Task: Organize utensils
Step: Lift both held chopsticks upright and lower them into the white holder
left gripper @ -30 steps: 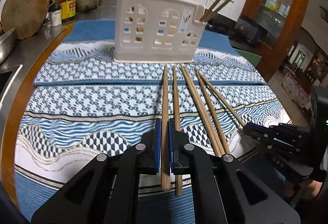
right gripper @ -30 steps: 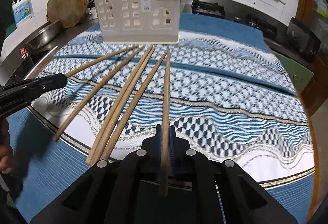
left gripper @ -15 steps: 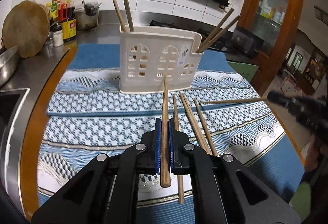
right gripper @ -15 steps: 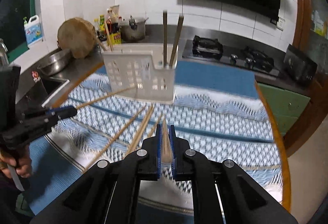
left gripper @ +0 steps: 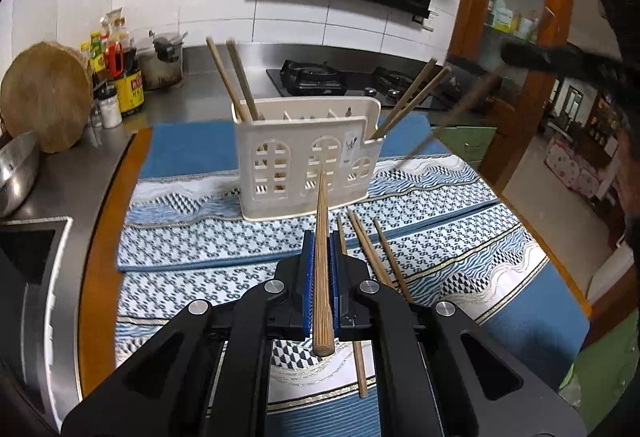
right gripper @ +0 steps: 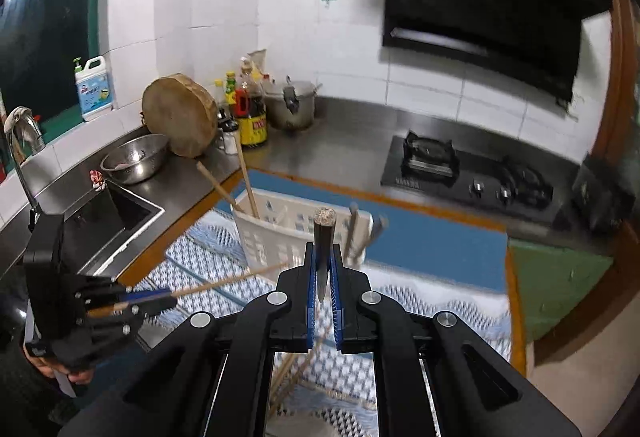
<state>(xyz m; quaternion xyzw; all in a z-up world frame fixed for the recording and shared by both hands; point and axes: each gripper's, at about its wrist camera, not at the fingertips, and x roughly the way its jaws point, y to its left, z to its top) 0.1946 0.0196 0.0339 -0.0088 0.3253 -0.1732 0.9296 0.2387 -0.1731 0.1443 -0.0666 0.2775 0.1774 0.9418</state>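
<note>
My left gripper point(left gripper: 322, 239) is shut on a wooden chopstick point(left gripper: 321, 277) that points at the white slotted utensil holder point(left gripper: 304, 165) on the patterned cloth. Two chopsticks lean in each end of the holder. Three more chopsticks point(left gripper: 390, 257) lie on the cloth below and to the right. In the right wrist view my right gripper point(right gripper: 323, 251) is shut on a chopstick point(right gripper: 325, 221) tilted up, high above the holder point(right gripper: 276, 233). The left gripper point(right gripper: 154, 301) shows at lower left with its chopstick point(right gripper: 228, 279). The right gripper point(left gripper: 560, 57) is a blur at the upper right.
A sink point(right gripper: 108, 213), a steel bowl point(right gripper: 136, 157), a round wooden board point(right gripper: 180, 115), bottles point(right gripper: 250, 113) and a pot point(right gripper: 290, 105) stand at the left and back. A gas stove point(right gripper: 472, 173) lies behind the table; a wooden cabinet point(left gripper: 520, 37) is to the right.
Both grippers have lifted their chopsticks off the cloth. The right one rose much higher, above the holder, and its chopstick tipped up. The left one rose less.
</note>
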